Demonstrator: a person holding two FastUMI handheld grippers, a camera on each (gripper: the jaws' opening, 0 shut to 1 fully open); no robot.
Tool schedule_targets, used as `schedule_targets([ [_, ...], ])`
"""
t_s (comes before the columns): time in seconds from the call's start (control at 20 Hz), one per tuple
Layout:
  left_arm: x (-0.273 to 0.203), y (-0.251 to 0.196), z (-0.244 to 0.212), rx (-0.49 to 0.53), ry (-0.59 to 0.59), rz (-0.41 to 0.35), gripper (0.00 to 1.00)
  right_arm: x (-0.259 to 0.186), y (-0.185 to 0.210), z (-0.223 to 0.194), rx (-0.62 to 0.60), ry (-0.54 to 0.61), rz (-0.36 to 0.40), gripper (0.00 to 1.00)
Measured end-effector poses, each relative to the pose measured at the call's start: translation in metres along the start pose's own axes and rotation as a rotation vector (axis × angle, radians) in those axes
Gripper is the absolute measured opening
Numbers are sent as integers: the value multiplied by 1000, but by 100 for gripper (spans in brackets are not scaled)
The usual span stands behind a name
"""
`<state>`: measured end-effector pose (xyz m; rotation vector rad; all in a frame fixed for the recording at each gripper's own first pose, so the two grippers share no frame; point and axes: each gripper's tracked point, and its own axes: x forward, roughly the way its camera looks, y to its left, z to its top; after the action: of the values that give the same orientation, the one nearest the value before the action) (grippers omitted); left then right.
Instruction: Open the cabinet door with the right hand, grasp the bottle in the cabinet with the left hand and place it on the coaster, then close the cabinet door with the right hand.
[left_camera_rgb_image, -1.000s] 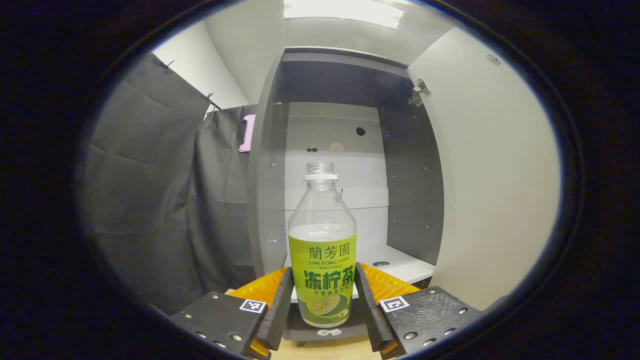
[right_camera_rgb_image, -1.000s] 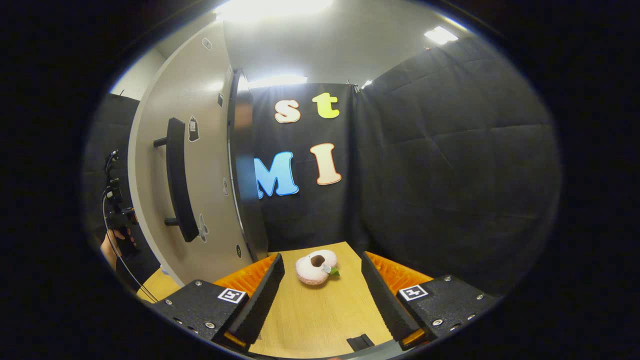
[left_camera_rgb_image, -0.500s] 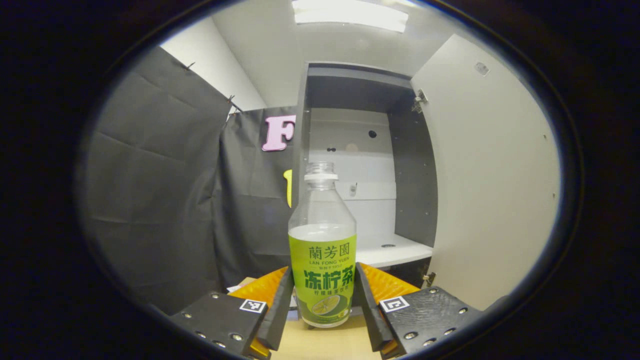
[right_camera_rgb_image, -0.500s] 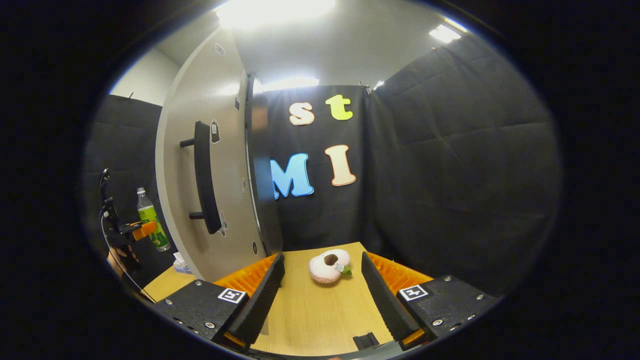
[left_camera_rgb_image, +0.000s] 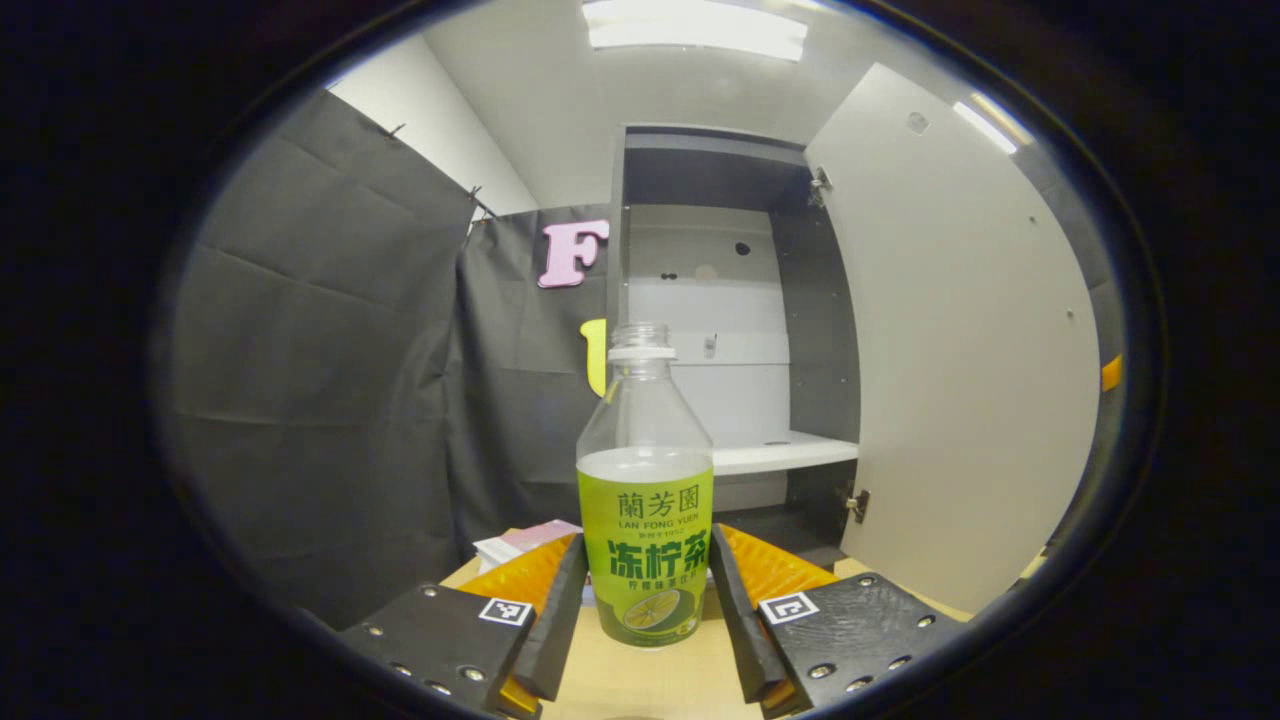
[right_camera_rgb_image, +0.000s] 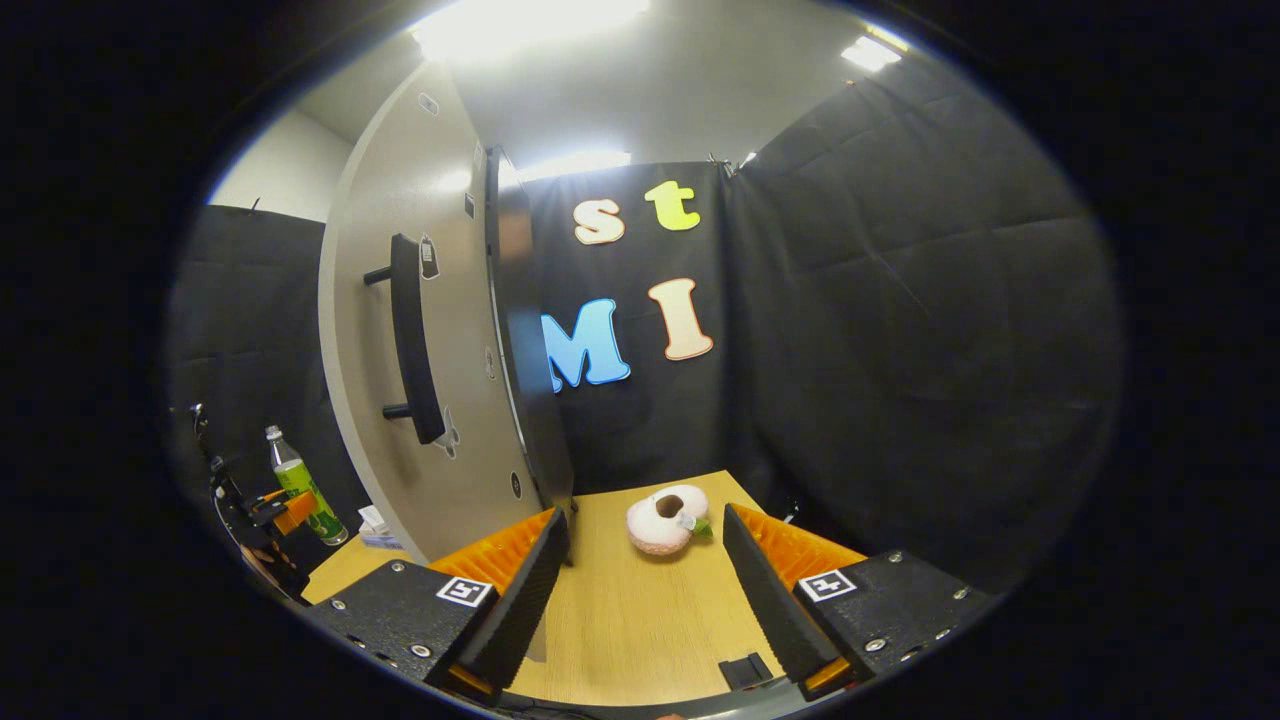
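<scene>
A clear bottle (left_camera_rgb_image: 645, 500) with a green label and no cap stands upright between my left gripper's (left_camera_rgb_image: 645, 605) fingers, which press on both sides of the label. It hangs low over the wooden table (left_camera_rgb_image: 650, 685), out in front of the open cabinet (left_camera_rgb_image: 715, 300). The cabinet door (left_camera_rgb_image: 960, 350) is swung wide to the right. In the right gripper view the bottle (right_camera_rgb_image: 297, 488) and left gripper (right_camera_rgb_image: 285, 508) show small at far left, beyond the door (right_camera_rgb_image: 400, 250) with its black bar handle (right_camera_rgb_image: 410, 340). My right gripper (right_camera_rgb_image: 645, 575) is open over the table, holding nothing.
A white shelf (left_camera_rgb_image: 785, 452) inside the cabinet is bare. A flat pink and white pack (left_camera_rgb_image: 525, 542) lies on the table left of the bottle. A round pink and white ring-shaped object (right_camera_rgb_image: 668, 518) sits on the table (right_camera_rgb_image: 630, 630) ahead of my right gripper. Black cloth walls surround the table.
My left gripper has drawn the bottle back out of the cabinet and lowered it toward the table. The right gripper stayed open and shifted only slightly.
</scene>
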<state>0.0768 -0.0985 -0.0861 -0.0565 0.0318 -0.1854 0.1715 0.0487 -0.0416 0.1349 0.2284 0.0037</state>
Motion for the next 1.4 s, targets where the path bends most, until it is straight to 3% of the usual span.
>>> schedule_targets([
  [0.05,-7,-1,-8,-2,1,1,67,0,-1,-2,-4,2,-2,95],
  [0.2,-20,-4,-33,1,14,-3,67,-1,3,-7,-7,10,7,95],
  [0.25,-22,-5,-41,4,22,-7,71,0,3,-8,-10,12,8,95],
  [0.4,-35,-3,-67,-19,40,-5,67,-1,2,-12,-28,14,4,95],
  [0.55,-44,3,-95,-10,51,19,67,-1,3,-19,-48,31,2,95],
  [0.6,-46,5,-105,-1,59,29,71,0,6,-22,-61,39,4,92],
  [0.7,-50,10,-125,2,81,50,67,0,7,-23,-91,45,0,95],
  [0.75,-51,9,-133,-7,89,55,71,-1,6,-21,-101,34,-7,95],
  [0.95,-56,12,-169,-24,124,71,63,1,4,-20,-113,6,-29,95],
  [1.0,-58,12,-178,-22,136,76,67,2,3,-23,-113,12,-34,95],
  [1.15,-64,12,-197,-11,158,89,67,3,1,-32,-104,41,-37,95],
  [1.2,-65,12,-200,-12,158,91,63,3,1,-34,-101,46,-36,95],
  [1.25,-66,14,-201,-10,158,96,67,3,0,-34,-102,48,-36,95],
  [1.3,-67,16,-203,-1,157,106,63,3,1,-36,-105,50,-36,95],
  [1.4,-70,18,-212,7,169,120,67,4,2,-38,-111,56,-31,95],
])
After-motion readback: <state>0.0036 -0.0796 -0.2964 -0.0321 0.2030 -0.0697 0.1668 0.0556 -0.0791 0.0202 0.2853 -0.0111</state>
